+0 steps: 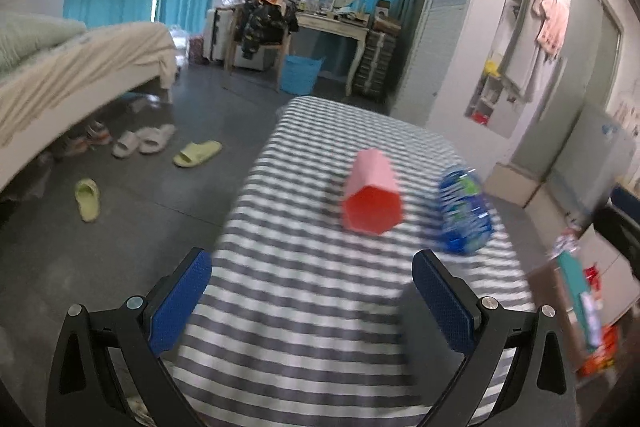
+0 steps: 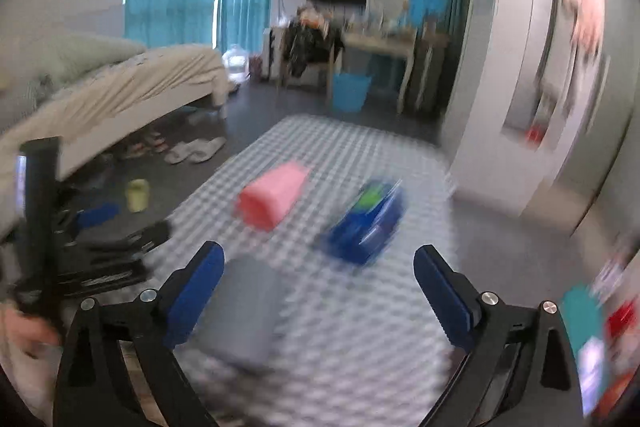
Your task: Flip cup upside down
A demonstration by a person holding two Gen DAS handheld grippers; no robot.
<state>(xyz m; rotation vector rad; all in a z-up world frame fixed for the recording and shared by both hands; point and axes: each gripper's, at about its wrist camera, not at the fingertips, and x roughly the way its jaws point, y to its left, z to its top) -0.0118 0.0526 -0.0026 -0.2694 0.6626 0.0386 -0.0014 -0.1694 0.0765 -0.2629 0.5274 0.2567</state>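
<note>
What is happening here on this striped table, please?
A person holds two grippers over a table with a striped cloth. The pink cup lies on its side, its open mouth facing the left wrist camera, beside a blue packet. The left gripper and the right gripper are both open and hold nothing. Neither touches the cup, so the flip is not yet done. A grey object lies nearer the right gripper.

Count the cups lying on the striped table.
2: a pink cup on its side mid-table, and a blue patterned cup tipped over just right of it. None seems hidden.
</note>
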